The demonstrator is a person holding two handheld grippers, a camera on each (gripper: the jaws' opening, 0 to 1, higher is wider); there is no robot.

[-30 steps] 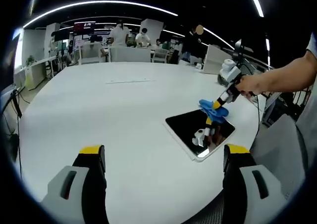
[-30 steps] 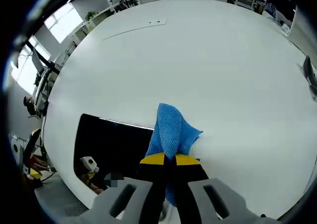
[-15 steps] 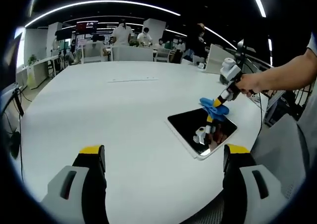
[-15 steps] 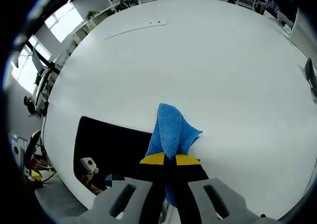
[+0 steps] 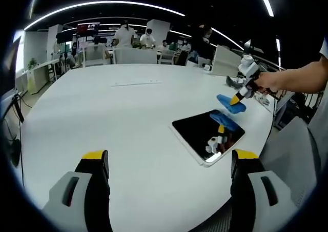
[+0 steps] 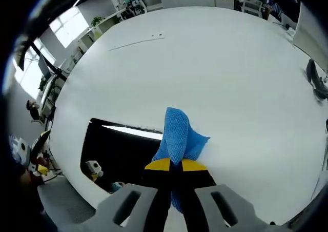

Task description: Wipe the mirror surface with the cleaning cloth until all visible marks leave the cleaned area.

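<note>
Your left gripper [image 5: 169, 165] sits low in the left gripper view with its two jaws wide apart. Nothing is between them. Each jaw has a yellow tip.

Your right gripper [image 6: 171, 165] has its two yellow-tipped jaws pressed close together on the blue cloth [image 6: 179, 137]. The cloth sticks out past the tips.

In the left gripper view, your right hand [image 5: 266, 81] comes in from the right side, with your bare arm [image 5: 302, 79] stretched out behind it. That hand holds the right gripper pointing down and away from you, with the cloth at its tip.
</note>
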